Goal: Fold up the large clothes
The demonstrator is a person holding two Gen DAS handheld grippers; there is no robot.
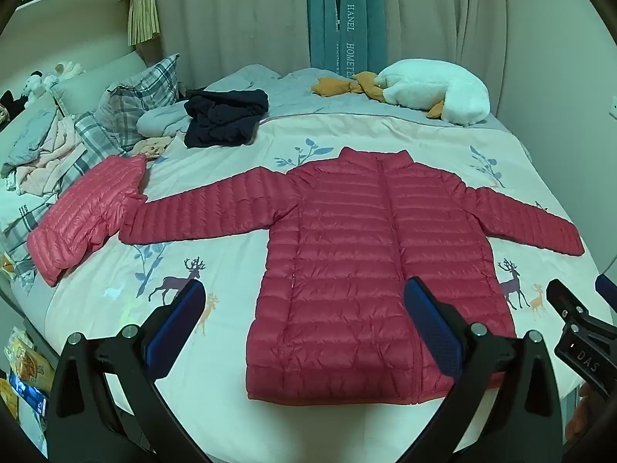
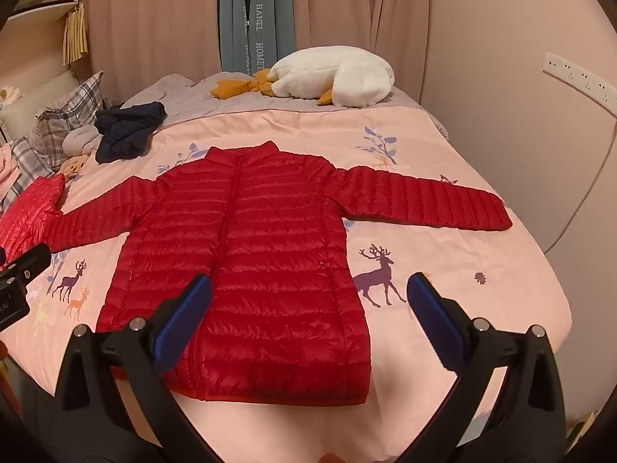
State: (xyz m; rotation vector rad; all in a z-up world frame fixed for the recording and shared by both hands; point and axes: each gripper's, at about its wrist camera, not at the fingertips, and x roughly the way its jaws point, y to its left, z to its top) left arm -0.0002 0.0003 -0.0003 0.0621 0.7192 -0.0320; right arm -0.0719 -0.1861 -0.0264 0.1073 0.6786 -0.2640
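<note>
A red quilted puffer jacket (image 1: pixel 370 254) lies flat and face up on the bed, both sleeves spread out sideways, collar at the far end; it also shows in the right wrist view (image 2: pixel 250 262). My left gripper (image 1: pixel 304 301) is open and empty, hovering above the jacket's lower hem. My right gripper (image 2: pixel 308 293) is open and empty, above the jacket's lower right side. The right gripper's body shows at the left wrist view's right edge (image 1: pixel 578 324).
A second folded red puffer garment (image 1: pixel 85 212) lies beyond the left sleeve. A dark navy garment (image 1: pixel 223 119), plaid pillows (image 1: pixel 131 104) and a white plush goose (image 1: pixel 432 88) sit at the far side. The pink deer-print quilt (image 2: pixel 443 270) covers the bed; a wall is at right.
</note>
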